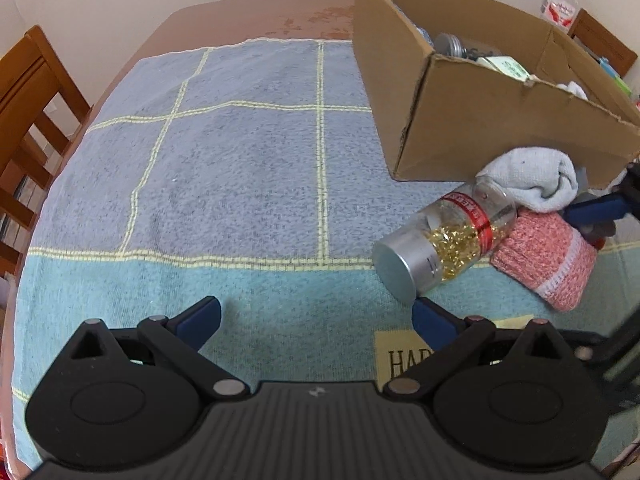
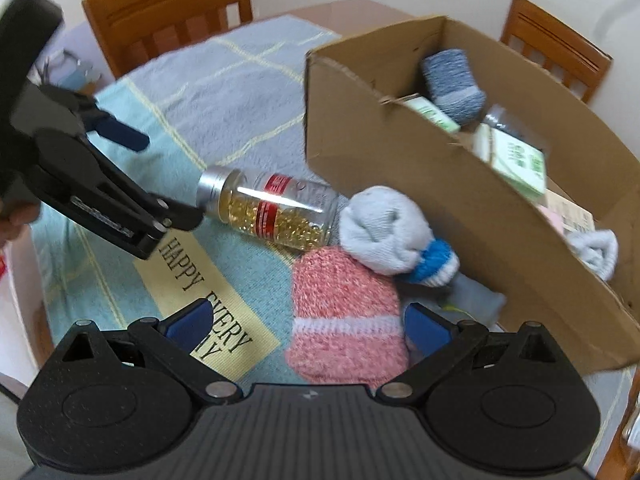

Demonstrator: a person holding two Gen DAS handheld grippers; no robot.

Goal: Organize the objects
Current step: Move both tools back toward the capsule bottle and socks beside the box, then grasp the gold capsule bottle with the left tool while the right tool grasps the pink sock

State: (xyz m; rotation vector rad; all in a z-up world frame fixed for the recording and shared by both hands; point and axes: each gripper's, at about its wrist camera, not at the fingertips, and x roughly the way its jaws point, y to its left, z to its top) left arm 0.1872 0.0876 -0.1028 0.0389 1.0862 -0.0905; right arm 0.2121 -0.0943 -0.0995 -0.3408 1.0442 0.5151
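A clear bottle (image 1: 444,240) of golden capsules with a silver cap lies on its side on the checked towel (image 1: 240,152). A white sock bundle (image 1: 532,180) rests against its base, and a pink knitted sock (image 1: 548,260) lies beside it. My left gripper (image 1: 316,316) is open just short of the bottle cap, which lies near its right finger. My right gripper (image 2: 308,322) is open with the pink sock (image 2: 344,312) between its fingers. The bottle (image 2: 276,208) and the white sock (image 2: 384,236) lie beyond it. The left gripper (image 2: 154,174) shows at the left.
An open cardboard box (image 1: 480,128) stands behind the socks; in the right wrist view the box (image 2: 440,208) holds a blue-grey sock (image 2: 452,80), green-and-white packets (image 2: 516,160) and a white sock (image 2: 596,248). Wooden chairs (image 1: 32,100) ring the table. A plastic bottle (image 1: 560,0) stands behind the box.
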